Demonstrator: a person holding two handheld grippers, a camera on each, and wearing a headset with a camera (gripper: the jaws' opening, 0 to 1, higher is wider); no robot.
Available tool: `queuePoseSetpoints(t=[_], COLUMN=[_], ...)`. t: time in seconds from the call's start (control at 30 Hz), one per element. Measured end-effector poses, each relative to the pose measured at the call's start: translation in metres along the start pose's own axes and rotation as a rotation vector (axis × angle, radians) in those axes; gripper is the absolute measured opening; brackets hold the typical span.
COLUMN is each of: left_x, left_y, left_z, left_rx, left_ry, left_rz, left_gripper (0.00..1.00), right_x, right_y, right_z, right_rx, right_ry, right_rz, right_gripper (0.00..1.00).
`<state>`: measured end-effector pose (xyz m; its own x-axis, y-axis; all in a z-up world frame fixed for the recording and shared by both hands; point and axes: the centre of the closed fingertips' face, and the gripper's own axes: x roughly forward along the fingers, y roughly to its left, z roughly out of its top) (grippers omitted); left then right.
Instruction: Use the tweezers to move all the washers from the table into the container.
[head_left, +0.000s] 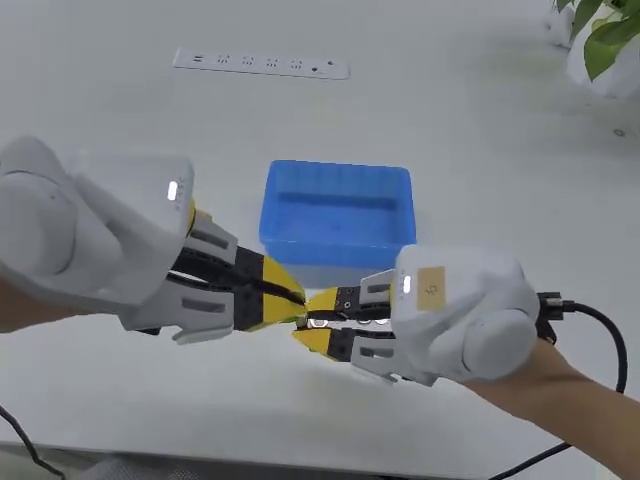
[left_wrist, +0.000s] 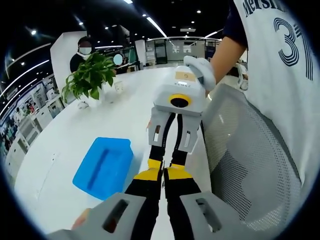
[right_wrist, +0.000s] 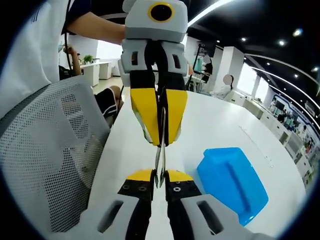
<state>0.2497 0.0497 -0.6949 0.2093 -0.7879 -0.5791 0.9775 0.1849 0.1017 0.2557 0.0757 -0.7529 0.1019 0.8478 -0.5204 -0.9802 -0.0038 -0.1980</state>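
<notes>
Looks like the tool-readying step, with none of the washers yet in play. Nearest, just this side of the blue container (head_left: 338, 175), tip to tip: left gripper (head_left: 292, 300) and right gripper (head_left: 312, 322), both with jaws pinched narrow onto the tweezers (right_wrist: 160, 155), plainest in the right gripper view. Calls next, probably, for letting go with one gripper, settling the tweezers in the other with the points free, then hunting out one of the washers. No telling the keeper of the two, nor the whereabouts of the washers on the table (head_left: 480, 140): just a pale glint under the meeting tips, too small to name. Hard to read the container's near wall behind the grippers. Beyond the container, a power strip (head_left: 262, 63); off to its far right, a plant (head_left: 600, 35) cut by the frame edge.
</notes>
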Motion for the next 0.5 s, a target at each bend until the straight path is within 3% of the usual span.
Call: queuePoseSetpoints(t=[0.5], left_x=[0.01], left_y=[0.014], left_z=[-0.004], left_rx=[0.019], left_ry=[0.004], left_rz=[0.0], left_gripper=[0.06], right_x=[0.0], right_y=[-0.014], right_z=[-0.012], right_rx=[0.022], right_ry=[0.024], right_rz=[-0.024], right_gripper=[0.11])
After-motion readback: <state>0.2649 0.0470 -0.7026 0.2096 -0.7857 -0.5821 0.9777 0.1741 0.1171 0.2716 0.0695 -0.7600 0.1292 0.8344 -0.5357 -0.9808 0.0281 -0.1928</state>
